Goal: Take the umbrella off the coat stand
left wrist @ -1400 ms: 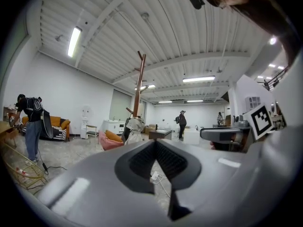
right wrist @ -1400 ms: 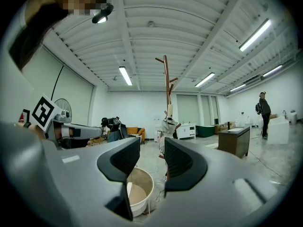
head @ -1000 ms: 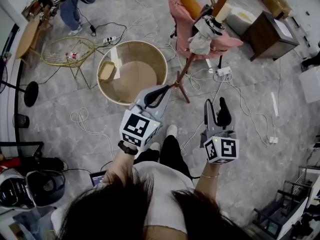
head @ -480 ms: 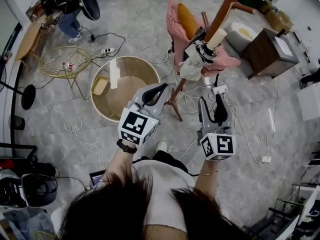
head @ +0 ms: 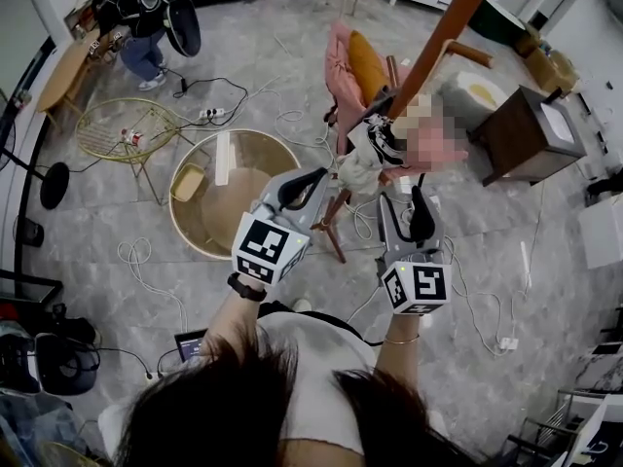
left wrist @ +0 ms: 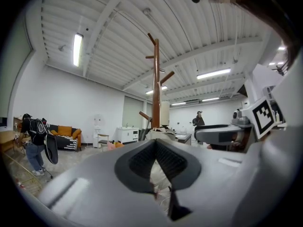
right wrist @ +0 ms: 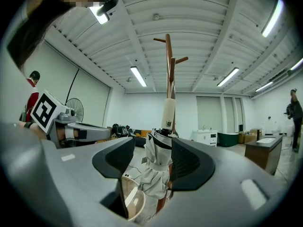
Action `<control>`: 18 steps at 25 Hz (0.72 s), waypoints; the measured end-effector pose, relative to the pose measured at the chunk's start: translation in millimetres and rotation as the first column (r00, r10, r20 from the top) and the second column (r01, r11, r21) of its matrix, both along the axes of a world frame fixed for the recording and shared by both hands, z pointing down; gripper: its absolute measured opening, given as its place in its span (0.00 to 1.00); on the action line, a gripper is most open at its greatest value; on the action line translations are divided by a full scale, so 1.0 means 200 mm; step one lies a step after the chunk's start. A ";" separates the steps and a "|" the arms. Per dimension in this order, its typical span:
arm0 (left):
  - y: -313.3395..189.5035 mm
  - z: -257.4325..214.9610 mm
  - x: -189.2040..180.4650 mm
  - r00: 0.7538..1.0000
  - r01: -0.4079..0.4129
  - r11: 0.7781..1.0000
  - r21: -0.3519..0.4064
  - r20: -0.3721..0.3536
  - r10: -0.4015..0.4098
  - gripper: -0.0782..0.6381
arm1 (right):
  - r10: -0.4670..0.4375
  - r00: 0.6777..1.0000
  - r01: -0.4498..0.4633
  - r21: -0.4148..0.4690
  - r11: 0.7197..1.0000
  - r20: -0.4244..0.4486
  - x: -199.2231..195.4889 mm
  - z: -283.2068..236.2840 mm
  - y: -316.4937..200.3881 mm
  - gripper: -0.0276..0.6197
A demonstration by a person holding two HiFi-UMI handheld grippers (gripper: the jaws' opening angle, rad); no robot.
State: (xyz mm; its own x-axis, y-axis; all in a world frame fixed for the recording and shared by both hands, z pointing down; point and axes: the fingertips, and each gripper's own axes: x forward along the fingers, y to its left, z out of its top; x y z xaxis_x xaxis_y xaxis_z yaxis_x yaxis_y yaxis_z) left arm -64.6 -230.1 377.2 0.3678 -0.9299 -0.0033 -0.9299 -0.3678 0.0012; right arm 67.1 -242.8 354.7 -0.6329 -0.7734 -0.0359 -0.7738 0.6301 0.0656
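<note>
1. We see the umbrella (head: 373, 149) hanging folded on the stand (head: 440, 29), handle up by the pole; no part of the task is done yet
2. Our right tool (head: 404, 200) is half wide. Its jaws have just been opening, and the umbrella lines up in the gap but lies ahead, untouched
3. Our left tool (head: 321, 174) is closed and empty
4. We have yet to reach in, grip and lift it off
</note>
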 end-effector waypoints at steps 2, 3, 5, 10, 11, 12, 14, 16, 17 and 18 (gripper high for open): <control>-0.03 0.00 0.01 1.000 0.005 1.000 -0.002 0.000 -0.005 0.19 | -0.013 1.000 0.013 -0.013 1.000 0.003 -0.01 0.01 -0.04 0.42; -0.04 0.01 0.01 1.000 0.006 1.000 -0.003 0.002 -0.006 0.19 | -0.015 1.000 0.015 -0.015 1.000 0.004 -0.01 0.01 -0.06 0.43; -0.06 0.00 0.01 1.000 0.004 1.000 -0.006 0.004 -0.004 0.19 | -0.012 1.000 0.012 -0.012 1.000 0.006 -0.02 0.01 -0.08 0.43; -0.10 -0.01 -0.03 1.000 -0.011 1.000 -0.013 0.011 0.011 0.19 | -0.003 1.000 0.003 -0.019 1.000 0.000 -0.06 0.00 -0.12 0.45; -0.11 -0.01 -0.04 1.000 -0.014 1.000 -0.018 0.015 0.014 0.19 | 0.001 1.000 -0.001 -0.024 1.000 0.000 -0.07 0.00 -0.12 0.45; -0.11 0.00 -0.04 1.000 -0.017 1.000 -0.025 0.021 0.017 0.19 | 0.006 1.000 -0.006 -0.027 1.000 0.000 -0.07 0.01 -0.13 0.45; -0.11 0.01 -0.06 0.999 -0.021 0.999 -0.028 0.030 0.022 0.19 | 0.017 1.000 -0.017 -0.021 1.000 0.008 -0.09 0.00 -0.13 0.45; -0.12 0.00 -0.07 0.999 -0.028 0.999 -0.020 0.025 0.029 0.19 | 0.028 1.000 -0.028 -0.012 1.000 0.007 -0.10 0.00 -0.14 0.46; -0.12 0.00 -0.07 0.999 -0.030 0.999 -0.018 0.022 0.031 0.19 | 0.032 0.999 -0.032 -0.010 0.999 0.003 -0.10 0.01 -0.14 0.46; -0.12 0.01 -0.06 0.999 -0.032 0.999 -0.020 0.020 0.033 0.19 | 0.035 0.999 -0.035 -0.010 0.999 0.001 -0.10 0.01 -0.14 0.46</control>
